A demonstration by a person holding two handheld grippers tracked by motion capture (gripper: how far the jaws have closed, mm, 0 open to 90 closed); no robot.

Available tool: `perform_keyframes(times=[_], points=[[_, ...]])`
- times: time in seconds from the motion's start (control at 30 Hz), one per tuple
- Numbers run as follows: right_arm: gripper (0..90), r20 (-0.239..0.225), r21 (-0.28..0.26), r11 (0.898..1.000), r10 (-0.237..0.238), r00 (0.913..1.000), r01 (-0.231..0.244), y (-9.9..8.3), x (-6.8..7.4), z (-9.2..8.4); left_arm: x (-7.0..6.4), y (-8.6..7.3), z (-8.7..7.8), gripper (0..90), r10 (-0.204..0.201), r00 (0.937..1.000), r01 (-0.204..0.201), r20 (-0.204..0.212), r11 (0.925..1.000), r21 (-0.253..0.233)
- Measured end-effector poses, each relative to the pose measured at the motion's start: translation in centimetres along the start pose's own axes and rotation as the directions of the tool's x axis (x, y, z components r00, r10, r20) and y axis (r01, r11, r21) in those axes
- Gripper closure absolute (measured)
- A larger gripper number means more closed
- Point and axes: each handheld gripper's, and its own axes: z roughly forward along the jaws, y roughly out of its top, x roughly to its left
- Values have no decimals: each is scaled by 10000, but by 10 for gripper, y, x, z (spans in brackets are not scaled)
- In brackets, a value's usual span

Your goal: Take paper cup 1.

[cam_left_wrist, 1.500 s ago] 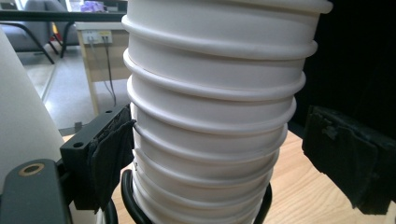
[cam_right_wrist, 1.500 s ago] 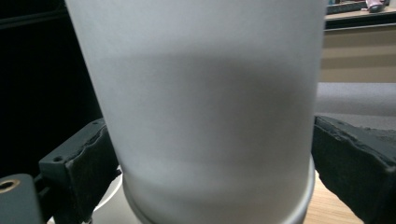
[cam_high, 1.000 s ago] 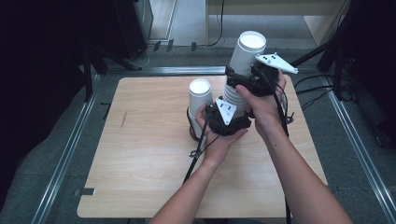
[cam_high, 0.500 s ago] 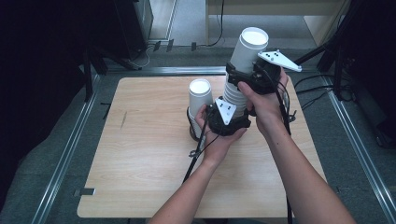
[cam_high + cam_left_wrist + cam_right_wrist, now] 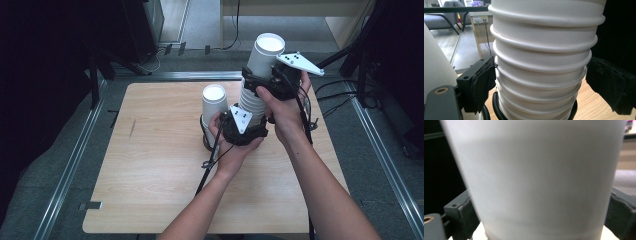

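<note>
Top cup [image 5: 536,182] between right fingers [image 5: 461,215]

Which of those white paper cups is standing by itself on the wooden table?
The single upside-down white paper cup left of the stack of white paper cups; the others are nested in that stack between the grippers.

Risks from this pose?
1. The top cup sits between the right gripper fingers, whose jaws have just been opening; it may slip.
2. The cup stack leans, with only the left gripper at its base; it may topple.
3. The single cup stands close beside it.
</note>
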Motion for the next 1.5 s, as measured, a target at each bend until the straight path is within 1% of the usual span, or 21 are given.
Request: perform_keyframes(times=[0.13, 0.17, 0.2, 0.27, 0.33, 0.37, 0.53, 0.63, 0.73, 0.77, 0.8, 0.87, 0.9, 0.93, 0.97, 1.03, 1.07, 1.2, 1.27, 1.37, 1.5], points=[[15, -21, 61, 9998, -195, 9998, 195, 3, 5, -2, 0, 0, 0, 95, -33, 10000, 33, 21, 10000, -11], [15, 184, 164, 9993, -334, 9993, 331, 2, 7, -1, 0, 0, 0, 95, -30, 10000, 31, 22, 10000, -10], [15, 184, 164, 9993, -334, 9993, 331, 2, 7, -1, 0, 0, 0, 96, -30, 10000, 31, 22, 10000, -10], [75, 547, 283, 9989, -383, 9978, 368, 1, 8, -1, 0, 0, 0, 97, -43, 10000, 43, 38, 10000, -12], [123, 651, 108, 9998, -148, 9978, 141, 0, 7, -3, 0, 0, 0, 102, -27, 10000, 27, 23, 10000, 13], [124, 619, 84, 9999, -62, 9981, 57, 1, 6, -3, 1, 0, 0, 103, -14, 10000, 14, 33, 10000, 26], [127, 577, -43, 10000, -85, 9983, 87, 2, 6, -4, 0, 0, 0, 104, 3, 10000, -3, 28, 10000, 11], [127, 511, -296, 9995, 98, 9986, -82, 8, 7, -6, 0, 0, 0, 103, 0, 10000, 0, 17, 10000, 0], [126, 576, -355, 9994, -27, 9983, 48, 10, 9, -6, 0, 0, 0, 104, 0, 10000, 0, 22, 10000, 4], [126, 636, -326, 9992, -219, 9977, 241, 11, 10, -5, 1, 0, -1, 105, -19, 10000, 19, 42, 10000, 2], [125, 589, -322, 9992, -206, 9980, 225, 11, 9, -5, 1, 0, -1, 105, -26, 10000, 25, 47, 10000, 6], [125, 533, -343, 9993, -94, 9985, 113, 12, 8, -5, 1, -1, -1, 105, -29, 10000, 29, 49, 10000, 6], [125, 433, -416, 9991, 89, 9990, -71, 14, 7, -7, 1, -1, -1, 105, -47, 10000, 47, 52, 10000, 9], [125, 433, -416, 9991, 89, 9990, -71, 14, 7, -7, 1, -1, -1, 105, -47, 10000, 47, 52, 10000, 9], [125, 378, -516, 9983, 283, 9989, -263, 17, 5, -8, 1, -2, -1, 105, -36, 10000, 36, 58, 10000, 30], [124, 340, -534, 9981, 330, 9989, -311, 19, 4, -9, 1, -4, -1, 105, -8, 10000, 8, 60, 10000, 45], [124, 340, -534, 9981, 330, 9989, -311, 19, 4, -9, 1, -4, -1, 105, -8, 10000, 8, 60, 10000, 45], [124, 364, -536, 9984, -154, 9992, 174, 22, 9, -9, 2, -4, -1, 106, -4, 10000, 3, 71, 10000, 42], [137, 312, -584, 9983, -59, 9995, 78, 23, 9, -11, 2, -4, -1, 106, -43, 10000, 43, 82, 10000, 34], [166, 432, -597, 9980, -172, 9989, 198, 23, 9, -11, 2, -4, -2, 107, -71, 9999, 70, 91, 10000, 26], [179, 319, -707, 9974, -117, 9994, 139, 26, 7, -13, 2, -5, -1, 107, -53, 9999, 52, 99, 10000, 25]])
